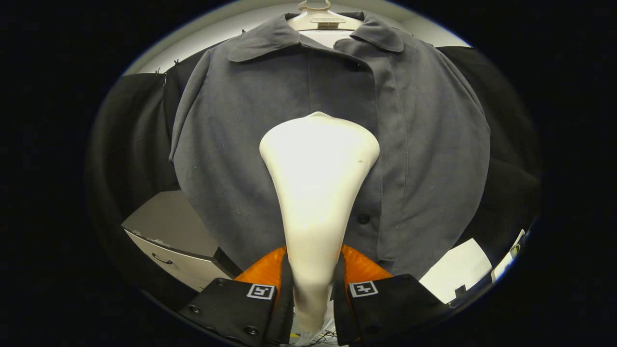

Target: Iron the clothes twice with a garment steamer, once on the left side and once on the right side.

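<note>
Between the two fingers of our gripper (313, 289) we are clamping the steamer (318, 193) by its narrow handle, both fingers pressing on it. Its long axis is running straight ahead from the fingers, wide head pointing up at the shirt (424, 144) on its hanger (322, 18). The head is sitting mid-chest beside the button strip, so we cannot tell which side's pass is finished.

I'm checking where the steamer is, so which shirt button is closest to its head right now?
The dark button low on the shirt placket, just beside the steamer neck. The other button sits up by the collar, well beyond the head. The gripper is shut on the steamer.
</note>
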Demonstrator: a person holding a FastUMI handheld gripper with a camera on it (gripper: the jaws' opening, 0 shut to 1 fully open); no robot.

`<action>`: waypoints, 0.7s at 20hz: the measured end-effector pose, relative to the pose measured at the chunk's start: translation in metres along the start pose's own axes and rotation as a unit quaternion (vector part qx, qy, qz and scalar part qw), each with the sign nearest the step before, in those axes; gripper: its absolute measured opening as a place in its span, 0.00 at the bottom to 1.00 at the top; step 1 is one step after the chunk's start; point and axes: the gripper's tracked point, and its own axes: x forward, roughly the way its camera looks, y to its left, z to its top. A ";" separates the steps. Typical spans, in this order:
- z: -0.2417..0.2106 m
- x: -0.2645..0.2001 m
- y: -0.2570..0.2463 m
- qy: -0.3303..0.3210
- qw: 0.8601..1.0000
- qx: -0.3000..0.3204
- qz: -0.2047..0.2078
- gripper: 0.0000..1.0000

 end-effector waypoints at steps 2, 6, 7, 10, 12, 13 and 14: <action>-0.007 0.002 -0.002 0.007 1.000 0.000 -0.002 0.42; -0.022 0.008 -0.003 0.022 1.000 0.002 -0.003 0.42; -0.027 0.009 -0.004 0.026 1.000 0.003 -0.003 0.42; -0.040 0.007 -0.006 0.037 0.999 0.004 -0.005 0.42; -0.046 0.009 -0.007 0.043 0.999 0.004 -0.006 0.42; -0.050 0.010 -0.008 0.045 0.999 0.003 -0.007 0.42; -0.054 0.011 -0.009 0.049 0.999 0.003 -0.008 0.42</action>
